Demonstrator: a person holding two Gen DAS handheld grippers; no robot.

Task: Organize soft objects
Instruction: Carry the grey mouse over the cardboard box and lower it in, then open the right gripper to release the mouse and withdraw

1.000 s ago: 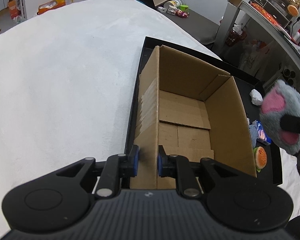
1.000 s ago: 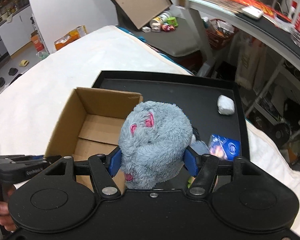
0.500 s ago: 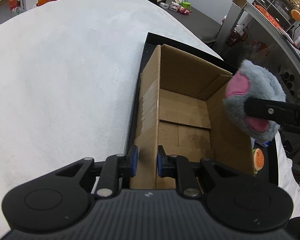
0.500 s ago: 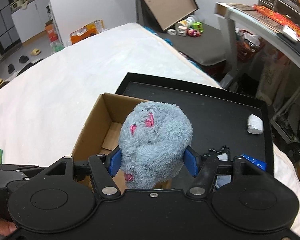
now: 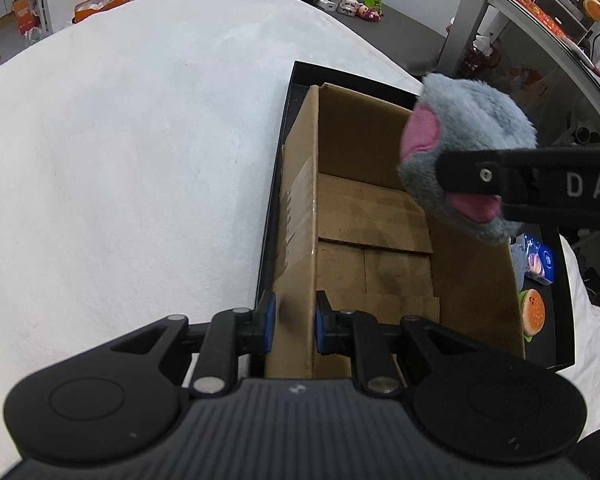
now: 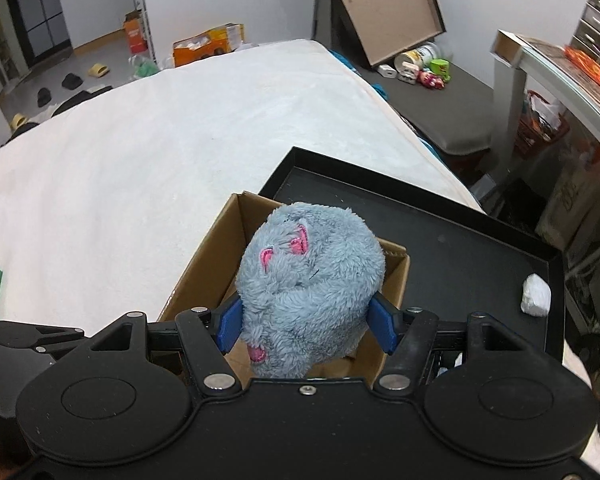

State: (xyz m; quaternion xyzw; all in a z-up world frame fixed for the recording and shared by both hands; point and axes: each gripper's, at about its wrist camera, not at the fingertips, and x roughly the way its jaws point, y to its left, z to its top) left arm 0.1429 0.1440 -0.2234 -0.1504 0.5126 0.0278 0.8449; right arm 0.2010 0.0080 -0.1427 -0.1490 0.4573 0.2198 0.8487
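The left gripper (image 5: 294, 326) is clamping its blue pads on the near left wall of the open brown cardboard box (image 5: 374, 216) — one pad outside, one inside, wall pinched between them. The box is sitting inside a shallow black rectangular tray (image 5: 562, 300) on a white fuzzy bedspread (image 5: 140, 140). The box interior is showing only bare bottom flaps.

The right gripper (image 6: 306, 322) is gripping the round grey plush toy with pink ear patches (image 6: 310, 280), jaws spread wide around its fluffy body and pads pressing into both sides. In the left wrist view the plush toy (image 5: 466, 152) is hanging in the air over the box's right wall, partly above the open interior, not touching the cardboard as far as can be told; the right gripper's black finger is crossing in front of it.

On the tray floor right of the box — a small burger-shaped soft toy (image 5: 532, 312) and a blue packet (image 5: 542, 262), just beside each other. A small white crumpled lump (image 6: 535, 294) is lying near the tray's far right rim, well apart from the box.
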